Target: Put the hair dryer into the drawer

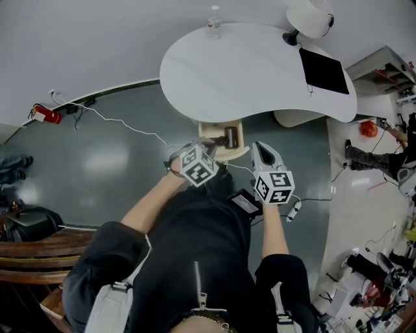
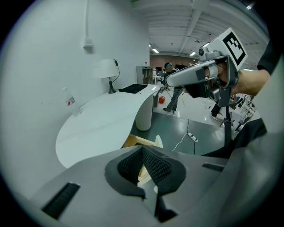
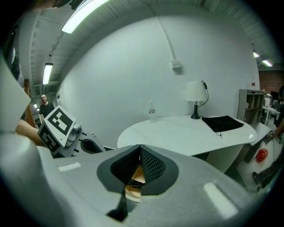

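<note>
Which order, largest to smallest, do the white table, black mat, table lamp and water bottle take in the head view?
1. white table
2. black mat and table lamp: about alike; the frame edge cuts the lamp, so the two stay unranked
3. water bottle

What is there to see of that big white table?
The table has a smooth, white, kidney-shaped top on a rounded white pedestal. On it are a clear bottle, a white lamp and a flat black pad. A pale wooden drawer is open under its near edge.
</note>
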Motion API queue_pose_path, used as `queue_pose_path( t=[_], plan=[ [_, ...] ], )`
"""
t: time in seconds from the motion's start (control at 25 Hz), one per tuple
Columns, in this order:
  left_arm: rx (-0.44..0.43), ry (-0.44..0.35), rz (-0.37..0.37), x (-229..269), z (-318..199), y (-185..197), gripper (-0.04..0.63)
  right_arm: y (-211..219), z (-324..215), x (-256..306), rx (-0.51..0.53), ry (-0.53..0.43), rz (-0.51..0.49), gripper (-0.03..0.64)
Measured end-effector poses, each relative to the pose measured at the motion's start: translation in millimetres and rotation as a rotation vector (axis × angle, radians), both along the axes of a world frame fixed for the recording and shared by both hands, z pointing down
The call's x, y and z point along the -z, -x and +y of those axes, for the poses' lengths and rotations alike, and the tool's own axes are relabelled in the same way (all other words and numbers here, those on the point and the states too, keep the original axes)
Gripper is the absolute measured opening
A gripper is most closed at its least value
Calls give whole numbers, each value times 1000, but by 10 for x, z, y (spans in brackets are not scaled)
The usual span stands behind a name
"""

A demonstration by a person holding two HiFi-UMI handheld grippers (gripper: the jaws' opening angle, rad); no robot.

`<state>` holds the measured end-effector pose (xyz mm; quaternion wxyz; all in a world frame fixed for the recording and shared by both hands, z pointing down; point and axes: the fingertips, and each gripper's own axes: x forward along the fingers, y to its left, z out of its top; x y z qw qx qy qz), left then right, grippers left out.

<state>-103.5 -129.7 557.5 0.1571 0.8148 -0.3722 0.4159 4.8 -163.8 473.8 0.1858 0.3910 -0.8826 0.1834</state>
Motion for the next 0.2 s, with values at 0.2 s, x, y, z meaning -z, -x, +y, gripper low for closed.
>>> queue_pose_path(
  t=[0.2],
  plan=[
    [-5,6,-5,-44,13,-17,14,-19,12,-27,0,6,3,2]
  ],
)
